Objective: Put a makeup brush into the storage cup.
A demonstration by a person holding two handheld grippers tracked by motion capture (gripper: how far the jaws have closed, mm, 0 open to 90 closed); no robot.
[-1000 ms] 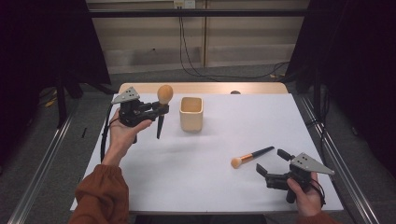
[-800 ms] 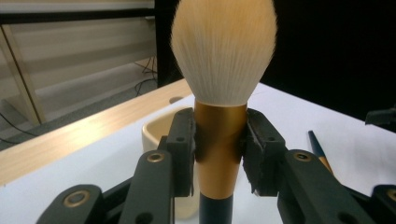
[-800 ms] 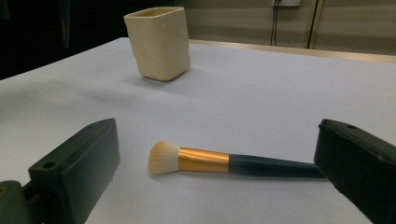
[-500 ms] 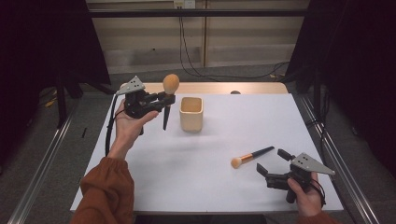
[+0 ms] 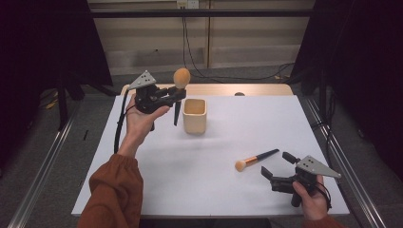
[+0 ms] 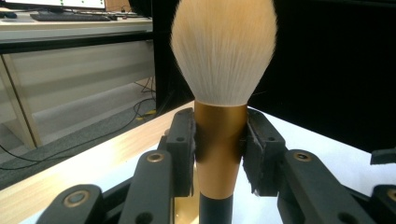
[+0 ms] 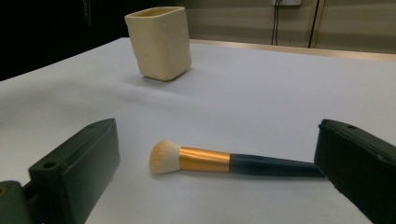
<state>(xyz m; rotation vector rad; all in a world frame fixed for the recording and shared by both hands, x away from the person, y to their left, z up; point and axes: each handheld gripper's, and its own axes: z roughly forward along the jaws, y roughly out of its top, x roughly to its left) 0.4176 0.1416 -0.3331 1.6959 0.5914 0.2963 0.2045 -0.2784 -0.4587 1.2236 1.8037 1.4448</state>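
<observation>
My left gripper (image 5: 177, 93) is raised at the back left, shut on a large makeup brush (image 5: 180, 79) held upright, bristles up and black handle pointing down. In the left gripper view both jaws clamp the brush's gold ferrule (image 6: 219, 140). A cream square cup (image 5: 195, 115) stands just right of that brush. A smaller brush (image 5: 255, 158) with gold ferrule and black handle lies flat on the white table (image 5: 199, 175). My right gripper (image 5: 278, 166) rests open at the front right, just behind that brush (image 7: 219, 161), whose handle end lies near the right jaw.
The cup (image 7: 160, 42) stands beyond the small brush in the right gripper view. A wooden strip (image 5: 237, 89) borders the table's far edge. Metal rails (image 5: 40, 190) run along both sides, and black curtains hang left and right.
My left gripper has lifted and carried the large brush to the right, closer to the cup. The right gripper and small brush have stayed put.
</observation>
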